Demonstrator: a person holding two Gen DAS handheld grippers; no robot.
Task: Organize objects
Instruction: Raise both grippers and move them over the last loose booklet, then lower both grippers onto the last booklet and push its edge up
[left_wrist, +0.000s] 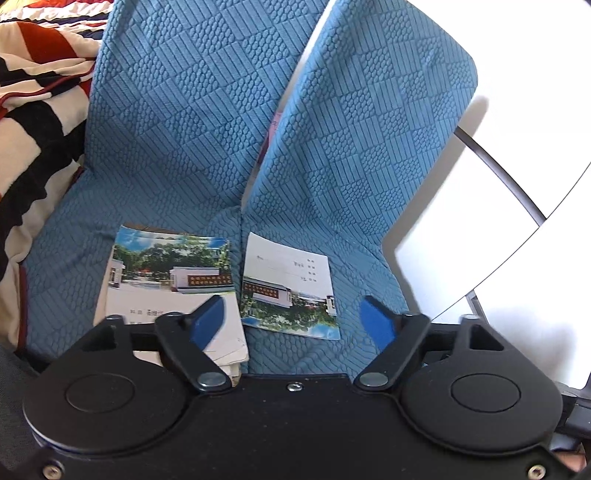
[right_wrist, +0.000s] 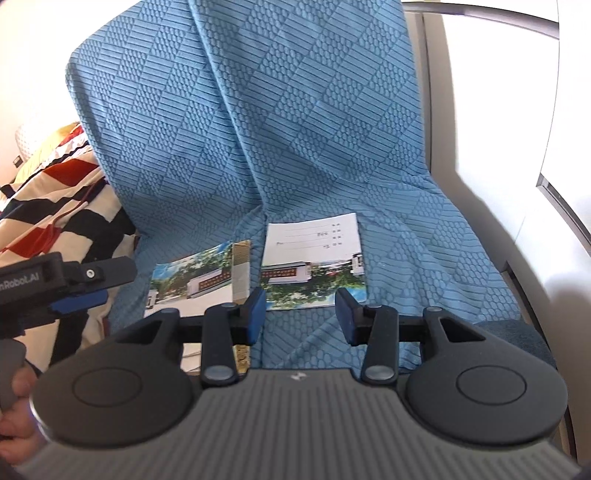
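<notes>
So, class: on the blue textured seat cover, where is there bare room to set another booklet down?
Free: the blue textured seat cover right of the single photo-cover booklet, toward the white wall. Crowded: the left side, where the stack of photo-cover booklets lies near the striped blanket.

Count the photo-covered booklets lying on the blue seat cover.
2 on top: left booklet sits on a stack of papers, possibly hiding more; right booklet lies alone beside it on the blue seat cover.

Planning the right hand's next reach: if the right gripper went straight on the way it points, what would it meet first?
Most likely the single booklet lying face-up on the blue textured cover; its near edge sits right between and beyond the open right gripper. Depth is hard to judge.
</notes>
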